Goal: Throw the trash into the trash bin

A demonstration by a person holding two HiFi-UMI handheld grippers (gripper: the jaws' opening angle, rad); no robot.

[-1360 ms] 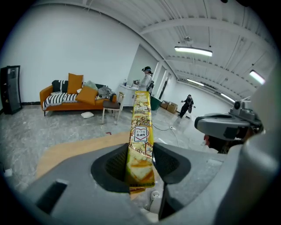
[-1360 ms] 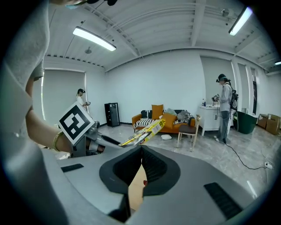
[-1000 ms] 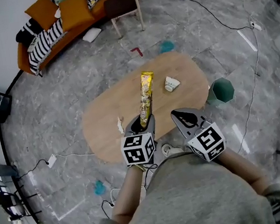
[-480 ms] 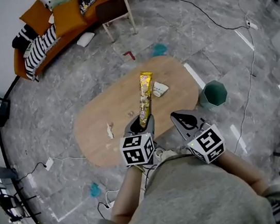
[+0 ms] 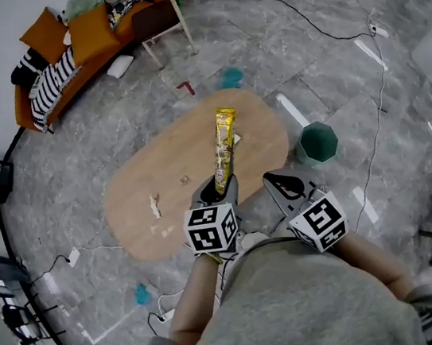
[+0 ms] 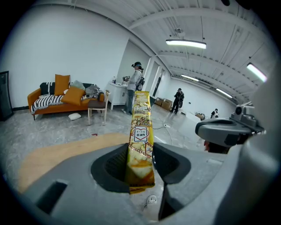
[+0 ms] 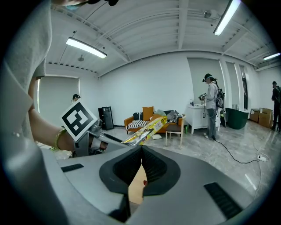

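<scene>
At lower centre our left gripper (image 5: 219,191) pinches the bottom end of the yellow snack wrapper (image 5: 225,144), which juts over the table (image 5: 162,185); we judge it light, crinkly and slippery, best held across the sealed end; rightward, our right gripper (image 5: 280,184) is pressed together, empty, with the trash bin (image 5: 318,143) at centre right.

The lower end of your yellow snack wrapper (image 5: 225,144) is hidden between the jaws of the left gripper (image 5: 222,184) (head view), and its print is too small to read. The pale scraps (image 5: 155,206) on the oval table (image 5: 258,133) are too small to name. What lies inside the green trash bin (image 5: 318,143) you cannot tell.
</scene>
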